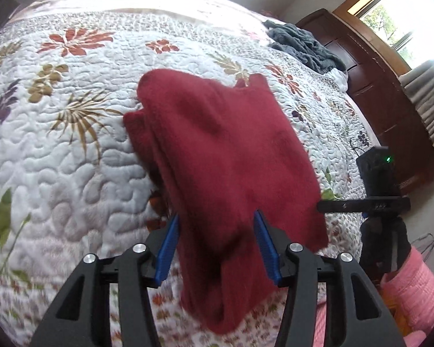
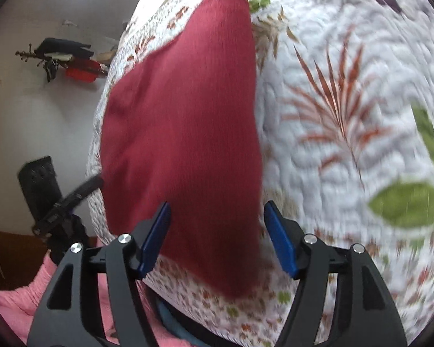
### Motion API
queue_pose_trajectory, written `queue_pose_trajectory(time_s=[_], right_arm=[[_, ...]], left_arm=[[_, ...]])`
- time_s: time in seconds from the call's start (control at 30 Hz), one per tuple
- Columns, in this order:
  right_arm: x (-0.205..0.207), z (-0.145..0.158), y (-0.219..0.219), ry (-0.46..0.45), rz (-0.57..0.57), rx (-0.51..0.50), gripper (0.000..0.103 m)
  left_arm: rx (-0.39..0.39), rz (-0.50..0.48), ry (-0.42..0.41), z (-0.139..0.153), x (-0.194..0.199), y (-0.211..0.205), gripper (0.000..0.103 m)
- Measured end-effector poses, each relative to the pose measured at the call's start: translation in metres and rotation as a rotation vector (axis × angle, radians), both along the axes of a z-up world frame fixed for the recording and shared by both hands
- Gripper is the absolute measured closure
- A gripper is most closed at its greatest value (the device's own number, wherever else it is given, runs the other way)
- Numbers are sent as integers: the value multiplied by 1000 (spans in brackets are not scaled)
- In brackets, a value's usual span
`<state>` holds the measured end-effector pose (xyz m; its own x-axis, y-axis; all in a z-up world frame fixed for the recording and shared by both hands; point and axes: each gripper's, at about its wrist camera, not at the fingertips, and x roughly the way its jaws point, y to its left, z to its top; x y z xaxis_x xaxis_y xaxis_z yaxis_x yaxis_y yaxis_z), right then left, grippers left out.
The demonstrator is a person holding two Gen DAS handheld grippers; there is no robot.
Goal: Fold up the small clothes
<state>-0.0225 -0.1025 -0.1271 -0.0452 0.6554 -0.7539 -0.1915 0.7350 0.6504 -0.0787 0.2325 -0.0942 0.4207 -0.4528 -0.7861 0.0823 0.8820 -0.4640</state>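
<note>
My left gripper (image 1: 215,243) and right gripper (image 2: 217,237) are gaping around a red sweater (image 1: 217,150) on the floral quilt (image 1: 72,144); a window (image 1: 390,23) is glowing at two o'clock.

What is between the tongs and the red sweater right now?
Nothing visible. The red sweater lies on the quilt with its near edge already between the open left tongs; the open right tongs straddle it too.
</note>
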Motion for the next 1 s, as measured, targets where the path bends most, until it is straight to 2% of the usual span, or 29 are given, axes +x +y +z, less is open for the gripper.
queue_pose_trajectory(time_s=[0.1, 0.17, 0.23, 0.33, 0.37, 0.47, 0.57, 0.73, 1.0], right_arm=[[-13, -9, 0, 16, 7, -9, 39], [-18, -16, 3, 39, -1, 1, 53], [-22, -18, 2, 48, -13, 11, 60], [-25, -7, -1, 32, -19, 31, 78], [-27, -4, -6, 24, -18, 48, 81], [-33, 7, -10, -6, -16, 61, 84], [-34, 2, -7, 4, -26, 41, 84], [-39, -20, -18, 35, -51, 33, 83], [-42, -27, -19, 30, -78, 18, 80]], left_arm=[[-13, 7, 6, 1, -13, -3, 43], [-4, -3, 13, -2, -18, -9, 43], [16, -8, 24, -5, -18, -16, 43], [38, -6, 39, -7, -18, -19, 45], [52, -4, 42, -8, -17, -20, 45], [88, -7, 76, -17, -17, -21, 51], [117, -9, 105, -32, -19, -20, 51], [104, 5, 131, -49, -26, -16, 51], [82, 19, 133, -55, -29, -12, 50]])
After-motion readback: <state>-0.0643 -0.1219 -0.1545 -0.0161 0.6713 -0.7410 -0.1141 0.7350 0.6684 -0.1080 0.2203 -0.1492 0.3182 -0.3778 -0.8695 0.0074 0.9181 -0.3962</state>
